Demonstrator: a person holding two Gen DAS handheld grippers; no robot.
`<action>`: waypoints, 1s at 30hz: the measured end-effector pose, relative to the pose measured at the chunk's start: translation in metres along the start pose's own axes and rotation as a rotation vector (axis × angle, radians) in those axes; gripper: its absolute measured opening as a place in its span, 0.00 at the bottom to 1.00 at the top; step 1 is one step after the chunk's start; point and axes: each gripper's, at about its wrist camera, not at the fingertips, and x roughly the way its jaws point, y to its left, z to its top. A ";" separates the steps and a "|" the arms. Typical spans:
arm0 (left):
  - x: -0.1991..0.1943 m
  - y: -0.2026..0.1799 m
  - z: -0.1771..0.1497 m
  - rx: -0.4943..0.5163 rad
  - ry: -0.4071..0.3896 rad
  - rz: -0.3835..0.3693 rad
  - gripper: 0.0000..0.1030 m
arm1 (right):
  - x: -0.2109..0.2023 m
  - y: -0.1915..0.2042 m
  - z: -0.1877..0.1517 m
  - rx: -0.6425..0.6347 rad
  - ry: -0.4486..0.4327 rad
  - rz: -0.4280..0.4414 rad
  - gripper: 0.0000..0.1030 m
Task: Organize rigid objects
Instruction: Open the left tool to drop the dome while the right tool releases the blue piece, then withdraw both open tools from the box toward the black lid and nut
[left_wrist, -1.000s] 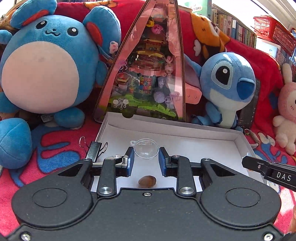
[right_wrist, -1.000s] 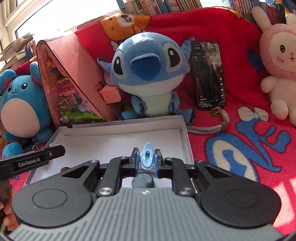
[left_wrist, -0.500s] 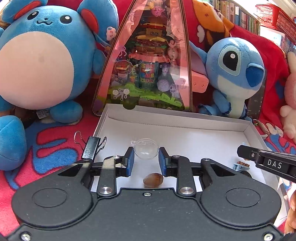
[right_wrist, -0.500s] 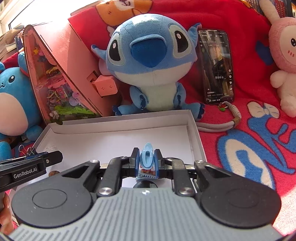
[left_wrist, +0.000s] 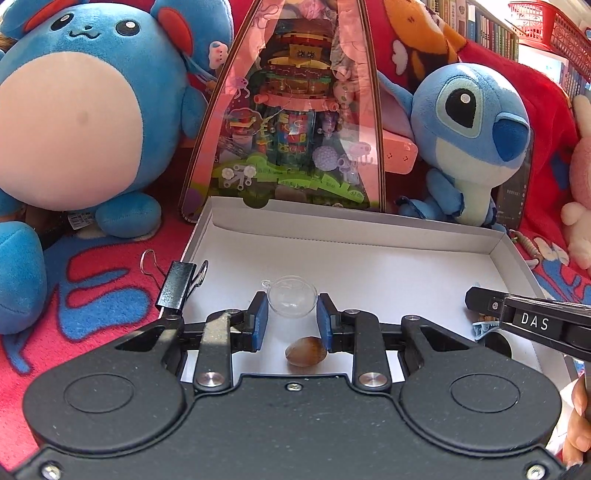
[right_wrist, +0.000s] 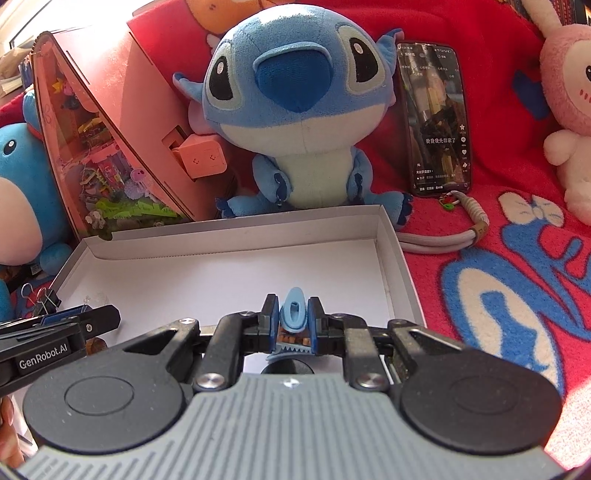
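A shallow white cardboard box (left_wrist: 369, 236) (right_wrist: 236, 240) lies on a red blanket. My left gripper (left_wrist: 291, 314) is shut on a clear plastic half-sphere (left_wrist: 291, 301), held over the box's near left part. A brown nut-like object (left_wrist: 306, 351) rests on the box floor just below it. My right gripper (right_wrist: 293, 317) is shut on a light blue hair claw clip (right_wrist: 293, 308) above the box's near right part. A dark round object (right_wrist: 288, 368) lies under the clip, mostly hidden. The right gripper's arm (left_wrist: 532, 321) crosses the left wrist view.
A black binder clip (left_wrist: 177, 284) sits on the box's left rim. Behind the box stand a round blue plush (left_wrist: 81, 110), a pink triangular display house (left_wrist: 295, 110) and a blue alien plush (right_wrist: 295, 110). A phone (right_wrist: 434, 118) with a strap leans at the right.
Both grippers have drawn forward over the box, so the plush toys and house look larger. Each still holds its object.
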 end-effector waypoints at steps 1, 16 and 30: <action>0.000 0.000 0.000 0.000 -0.001 -0.001 0.26 | 0.000 0.000 0.000 0.002 0.000 0.000 0.20; -0.007 0.003 0.002 -0.030 -0.013 0.009 0.40 | -0.002 -0.002 -0.001 0.013 -0.013 -0.005 0.25; -0.065 -0.001 -0.004 0.016 -0.098 -0.013 0.74 | -0.046 0.005 -0.007 -0.056 -0.097 0.019 0.50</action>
